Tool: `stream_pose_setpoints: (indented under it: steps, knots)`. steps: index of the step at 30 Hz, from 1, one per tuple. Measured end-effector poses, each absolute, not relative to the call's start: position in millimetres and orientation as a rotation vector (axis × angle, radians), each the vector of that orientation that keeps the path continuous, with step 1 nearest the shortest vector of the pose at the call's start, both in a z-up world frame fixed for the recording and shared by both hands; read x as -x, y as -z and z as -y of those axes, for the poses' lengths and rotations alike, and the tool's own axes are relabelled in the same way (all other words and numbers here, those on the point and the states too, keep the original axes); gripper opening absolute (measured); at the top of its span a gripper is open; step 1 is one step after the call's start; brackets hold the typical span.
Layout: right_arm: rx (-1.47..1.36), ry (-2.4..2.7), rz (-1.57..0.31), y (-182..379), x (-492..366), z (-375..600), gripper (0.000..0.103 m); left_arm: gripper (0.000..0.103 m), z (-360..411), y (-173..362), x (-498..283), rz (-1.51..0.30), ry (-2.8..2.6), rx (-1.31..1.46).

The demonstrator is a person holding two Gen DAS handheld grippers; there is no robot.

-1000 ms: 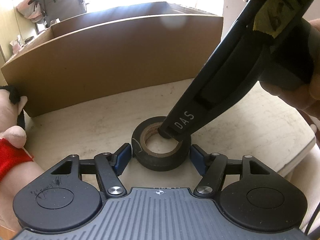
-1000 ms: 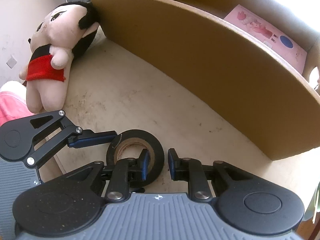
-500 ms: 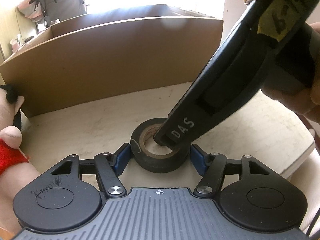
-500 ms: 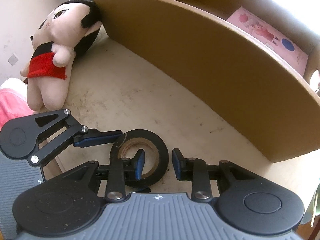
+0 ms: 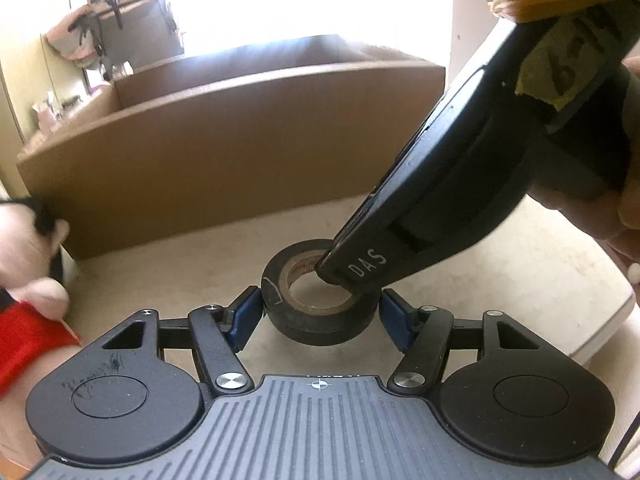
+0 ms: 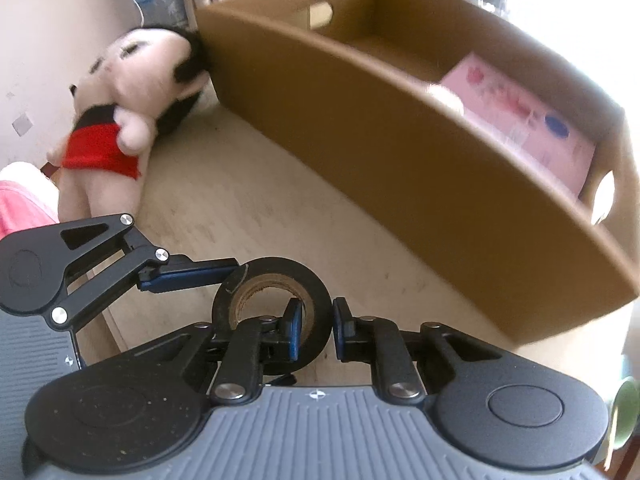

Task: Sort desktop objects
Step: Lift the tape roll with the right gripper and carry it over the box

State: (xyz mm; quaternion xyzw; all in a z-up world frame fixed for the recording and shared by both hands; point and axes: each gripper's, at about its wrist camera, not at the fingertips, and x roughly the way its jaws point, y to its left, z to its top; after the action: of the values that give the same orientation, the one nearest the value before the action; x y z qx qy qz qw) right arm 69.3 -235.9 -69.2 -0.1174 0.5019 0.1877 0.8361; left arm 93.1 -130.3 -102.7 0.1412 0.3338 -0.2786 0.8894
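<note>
A black tape roll [image 5: 320, 320] lies on the beige tabletop [image 5: 180, 264], in front of a cardboard box [image 5: 224, 152]. My left gripper [image 5: 320, 314] straddles the roll, its blue pads [image 5: 246, 314] resting against both outer sides. My right gripper [image 6: 316, 320] comes down from the right, with one finger in the roll's hole and the other outside. It is shut on the roll's wall [image 6: 320, 304]. In the right wrist view one left finger [image 6: 188, 276] touches the roll's left side. A plush doll [image 6: 128, 120] in red leans at the box's left end.
The open cardboard box [image 6: 400, 152] holds a pink carton [image 6: 528, 128] and has handle holes in its end walls. The table's edge [image 5: 600, 332] runs close on the right. A person's hand [image 5: 628, 216] holds the right gripper. Something pink [image 6: 20, 204] shows at far left.
The right jaws came together onto the roll's wall. The left pads drew in slightly against the roll's sides. The right wrist view now looks further into the box.
</note>
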Motion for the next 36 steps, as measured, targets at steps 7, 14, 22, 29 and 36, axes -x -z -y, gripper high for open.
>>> stream_pose_setpoints:
  steps: [7,14,22,29,36]
  knots:
    - [0.240,-0.413,-0.944,22,-79,229,0.017,0.064,120,68,-97,-0.596,0.539,-0.295]
    - [0.225,-0.435,-0.820,-24,-111,221,0.017,0.064,115,29,-124,-0.493,0.496,-0.325]
    - [0.119,-0.437,-0.851,-32,-181,234,0.017,0.064,121,8,-176,-0.536,0.512,-0.389]
    - [-0.075,-0.434,-1.060,-4,-246,266,0.018,0.065,130,12,-229,-0.724,0.599,-0.395]
    - [-0.280,-0.444,-1.312,42,-280,297,0.018,0.065,129,28,-255,-0.957,0.696,-0.296]
